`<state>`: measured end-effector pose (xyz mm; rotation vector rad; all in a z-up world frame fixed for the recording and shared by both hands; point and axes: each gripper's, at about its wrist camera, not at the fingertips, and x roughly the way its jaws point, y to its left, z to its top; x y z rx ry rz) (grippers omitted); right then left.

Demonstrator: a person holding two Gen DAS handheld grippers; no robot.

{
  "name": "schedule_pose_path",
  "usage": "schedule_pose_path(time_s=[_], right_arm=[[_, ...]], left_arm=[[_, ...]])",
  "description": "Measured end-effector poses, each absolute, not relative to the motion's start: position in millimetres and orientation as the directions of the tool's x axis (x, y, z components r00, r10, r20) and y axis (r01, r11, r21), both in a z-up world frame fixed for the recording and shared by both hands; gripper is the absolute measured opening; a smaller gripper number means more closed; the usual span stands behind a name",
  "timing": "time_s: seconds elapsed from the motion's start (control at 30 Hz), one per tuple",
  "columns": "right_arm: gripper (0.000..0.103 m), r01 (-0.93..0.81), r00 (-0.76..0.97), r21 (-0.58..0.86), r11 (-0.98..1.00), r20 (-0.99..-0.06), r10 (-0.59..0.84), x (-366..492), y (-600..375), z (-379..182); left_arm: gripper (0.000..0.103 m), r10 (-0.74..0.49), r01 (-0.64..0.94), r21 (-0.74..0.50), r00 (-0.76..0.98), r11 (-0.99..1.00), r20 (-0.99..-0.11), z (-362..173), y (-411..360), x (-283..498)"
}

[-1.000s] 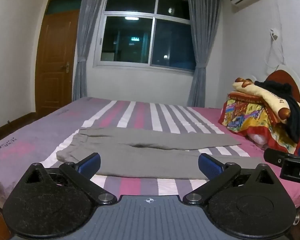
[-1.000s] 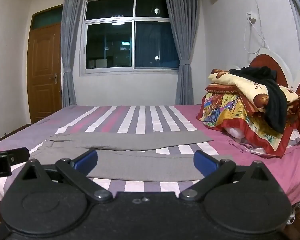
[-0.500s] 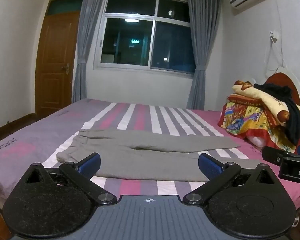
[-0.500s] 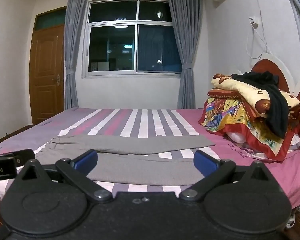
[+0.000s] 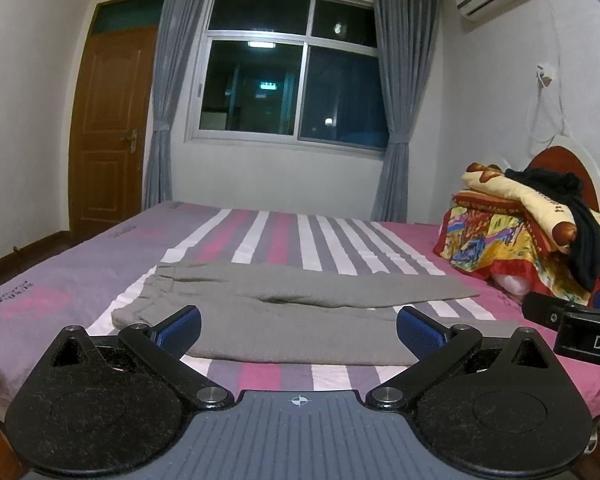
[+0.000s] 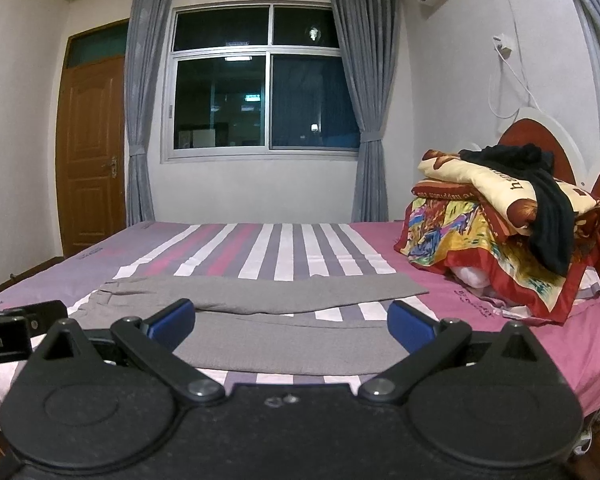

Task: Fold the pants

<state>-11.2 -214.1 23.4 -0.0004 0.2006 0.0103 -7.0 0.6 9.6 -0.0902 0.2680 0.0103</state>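
Blue-padded left gripper (image 5: 298,326) filled the bottom of its frame, jaws spread wide, nothing between them. Right gripper (image 6: 292,322) likewise, wide apart and empty. Beyond both, grey pants (image 5: 300,312) lay flat across the striped bed (image 5: 284,236), mid-frame, legs pointing right. Folded bedding pile (image 6: 500,232) sat at right; window (image 6: 260,96) upper centre.

Pants (image 5: 300,312) lie flat across the bed (image 5: 40,280), bedding pile (image 5: 520,232) to their right.
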Motion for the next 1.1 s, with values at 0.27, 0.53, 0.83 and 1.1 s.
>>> schedule_pose_path(time_s=[0.27, 0.53, 0.83, 1.1], right_arm=[[0.103, -0.011, 0.983, 0.006, 1.000, -0.186, 0.012, -12.1, -214.1, 22.4], [0.103, -0.013, 0.983, 0.002, 1.000, -0.182, 0.013, -12.0, -212.6, 21.1], [0.103, -0.018, 0.984, -0.004, 1.000, -0.175, 0.017, -11.8, -209.9, 21.3], [0.103, -0.021, 0.984, -0.004, 1.000, -0.175, 0.020, -13.0, -210.6, 21.6]], left_arm=[[0.103, -0.004, -0.018, -0.085, 0.966, 0.996, -0.257, 11.5, 0.0, -7.8], [0.103, -0.005, -0.017, -0.088, 0.968, 0.996, -0.252, 13.8, 0.2, -8.1], [0.103, -0.003, -0.019, -0.089, 0.969, 0.996, -0.248, 12.6, 2.5, -9.9], [0.103, -0.003, -0.018, -0.086, 0.969, 0.996, -0.246, 13.5, 2.3, -9.8]])
